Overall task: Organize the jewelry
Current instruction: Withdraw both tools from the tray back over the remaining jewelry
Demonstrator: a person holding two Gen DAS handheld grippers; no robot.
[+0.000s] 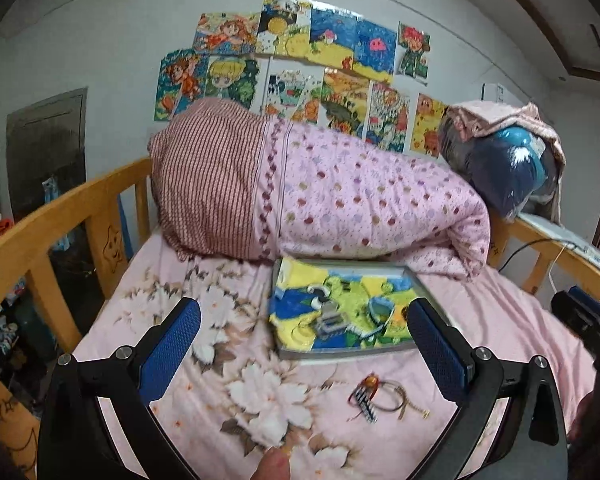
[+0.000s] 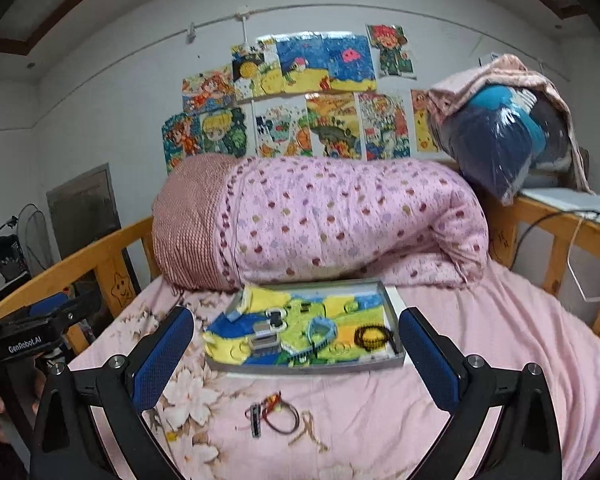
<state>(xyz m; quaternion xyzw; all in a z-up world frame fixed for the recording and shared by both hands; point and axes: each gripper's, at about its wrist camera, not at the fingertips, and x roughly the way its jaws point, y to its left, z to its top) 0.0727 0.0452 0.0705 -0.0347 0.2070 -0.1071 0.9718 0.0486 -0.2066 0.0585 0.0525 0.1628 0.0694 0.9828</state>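
Both the left tool (image 1: 304, 340) and right tool (image 2: 296, 344) hang spread wide and empty over the bed (image 2: 480, 360), so pickup seems pending: the tangled bracelets (image 2: 274, 416) lie just before the tray (image 2: 312, 366), needing a low pinch.

My 2 grippers, left gripper (image 1: 303, 344) and right gripper (image 2: 296, 354), carry blue textured pads on black frames. The sheet (image 1: 228, 380) is pale pink with white and brown blossoms. The rolled quilt (image 1: 360, 204) is pink with purple, red and tan dots, its end striped maroon and white. The tray (image 2: 312, 365) is grey, lined in yellow, blue and green. The bracelets (image 1: 380, 398) show red, orange, black and tan. The bed rail (image 1: 60, 208) is honey-coloured wood with star outlines.
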